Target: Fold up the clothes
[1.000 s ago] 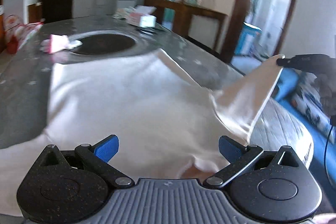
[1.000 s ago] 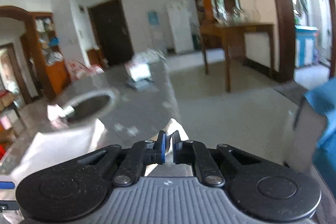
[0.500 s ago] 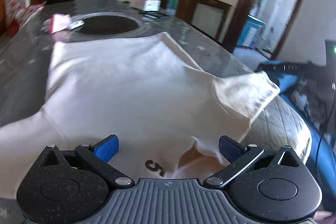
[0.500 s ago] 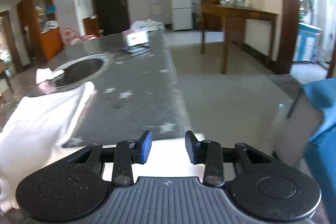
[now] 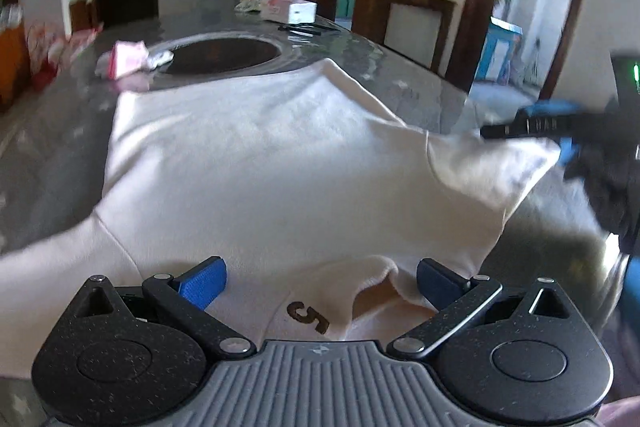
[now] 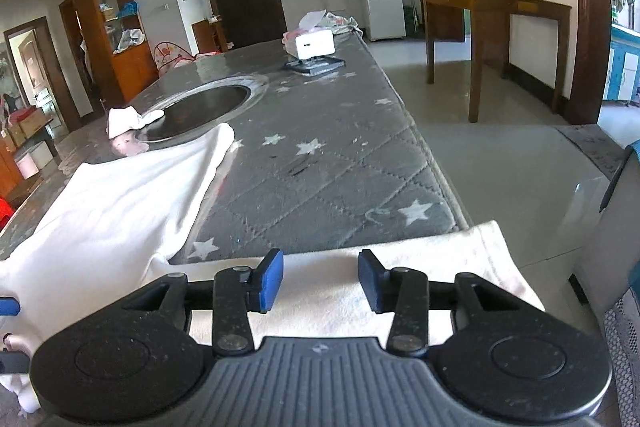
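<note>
A white T-shirt (image 5: 256,163) lies spread flat on the grey star-quilted table — hem toward twelve o'clock, neckline toward six; a dark "5" (image 5: 308,315) is printed on the tag inside the collar; one short sleeve (image 5: 488,171) reaches out toward three o'clock, draping over the table's edge; the other trails off toward nine o'clock — the cloth mostly smooth, faintly rumpled at the collar.

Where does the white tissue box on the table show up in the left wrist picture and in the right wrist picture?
Left wrist: the white tissue box sits at top centre, at the table's far end, beyond the white T-shirt.
Right wrist: the box is upper centre, on the far end of the table.
Shared landmark: the round dark recess in the table, nearer than the box.
</note>
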Available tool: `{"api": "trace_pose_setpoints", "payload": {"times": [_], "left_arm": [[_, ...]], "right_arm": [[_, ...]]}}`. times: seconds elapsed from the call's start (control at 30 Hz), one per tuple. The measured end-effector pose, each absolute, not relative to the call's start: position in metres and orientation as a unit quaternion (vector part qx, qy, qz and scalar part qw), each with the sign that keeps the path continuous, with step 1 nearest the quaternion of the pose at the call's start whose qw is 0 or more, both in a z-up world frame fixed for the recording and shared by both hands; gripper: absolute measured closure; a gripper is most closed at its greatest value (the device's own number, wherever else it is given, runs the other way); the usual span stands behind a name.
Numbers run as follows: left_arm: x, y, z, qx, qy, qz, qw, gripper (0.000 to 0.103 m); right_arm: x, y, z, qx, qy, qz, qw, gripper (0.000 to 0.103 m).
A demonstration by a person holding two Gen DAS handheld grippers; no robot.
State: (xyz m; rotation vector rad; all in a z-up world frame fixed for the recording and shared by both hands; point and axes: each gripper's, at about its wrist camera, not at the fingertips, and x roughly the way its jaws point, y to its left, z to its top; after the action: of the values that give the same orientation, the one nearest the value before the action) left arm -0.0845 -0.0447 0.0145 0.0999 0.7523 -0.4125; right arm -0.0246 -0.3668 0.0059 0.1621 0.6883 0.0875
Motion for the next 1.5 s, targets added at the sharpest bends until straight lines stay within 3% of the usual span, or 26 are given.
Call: {"api": "trace_pose_setpoints", "payload": {"times": [0.57,1.5], "left_arm": [[-0.0841,-0.0501,0.0121,0.065,0.364,-0.190,0.910,0.000],[-0.0828,-0.0436,0.0059,0.083,0.322,-0.188,0.924,0.000]], "right_arm": [[-0.0259,-0.3650,0.0030,0.080,0.328,0.053,0.940,0.050],[-0.0239,-0.3638,0.0019,0.080,0.326,0.058,0.940,0.047]]}}
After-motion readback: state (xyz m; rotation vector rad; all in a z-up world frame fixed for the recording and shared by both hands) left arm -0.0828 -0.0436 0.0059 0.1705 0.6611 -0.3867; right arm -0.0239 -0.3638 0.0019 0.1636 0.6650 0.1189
